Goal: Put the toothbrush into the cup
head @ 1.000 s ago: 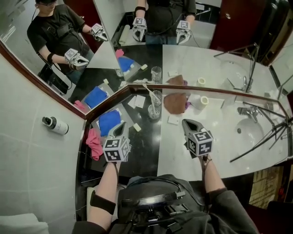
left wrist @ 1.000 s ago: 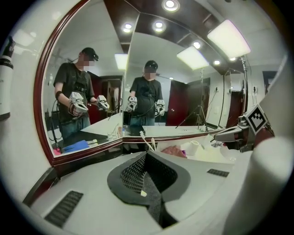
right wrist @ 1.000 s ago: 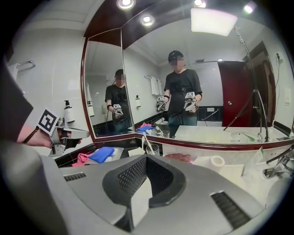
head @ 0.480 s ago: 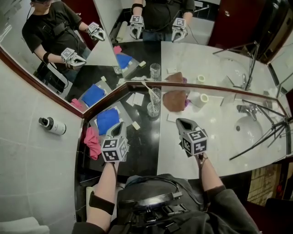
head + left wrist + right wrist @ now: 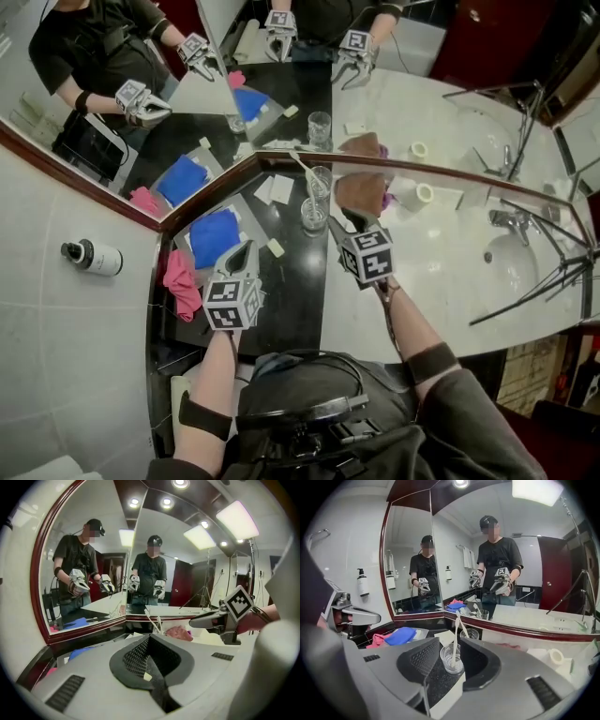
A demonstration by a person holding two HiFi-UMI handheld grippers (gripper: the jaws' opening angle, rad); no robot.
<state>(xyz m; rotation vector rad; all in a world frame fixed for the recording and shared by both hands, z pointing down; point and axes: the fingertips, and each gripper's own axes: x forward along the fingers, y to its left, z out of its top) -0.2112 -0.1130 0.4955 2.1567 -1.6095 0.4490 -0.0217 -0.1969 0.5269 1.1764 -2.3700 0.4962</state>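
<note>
A clear glass cup point(image 5: 314, 214) stands on the black counter by the mirror corner. A white toothbrush point(image 5: 306, 178) stands in it, leaning on the rim. In the right gripper view the cup point(image 5: 452, 658) and toothbrush point(image 5: 456, 637) show in the gap between the jaws. My right gripper point(image 5: 339, 221) is just right of the cup; its jaws have just been opening and stand open, pads not pressing on the glass. My left gripper point(image 5: 242, 249) hovers over the black counter to the cup's left, shut and empty; its pads meet point(image 5: 149, 641).
A blue cloth point(image 5: 214, 236) and a pink cloth point(image 5: 178, 281) lie at the left. White cards point(image 5: 279, 187) lie behind the cup. A brown cloth point(image 5: 361, 192) and a tape roll point(image 5: 424, 195) sit to the right. Farther right are the faucet point(image 5: 506, 223) and basin point(image 5: 525, 272).
My right gripper has moved up and left across the white counter to the cup, and its jaws have opened. The left gripper has stayed in place, shut.
</note>
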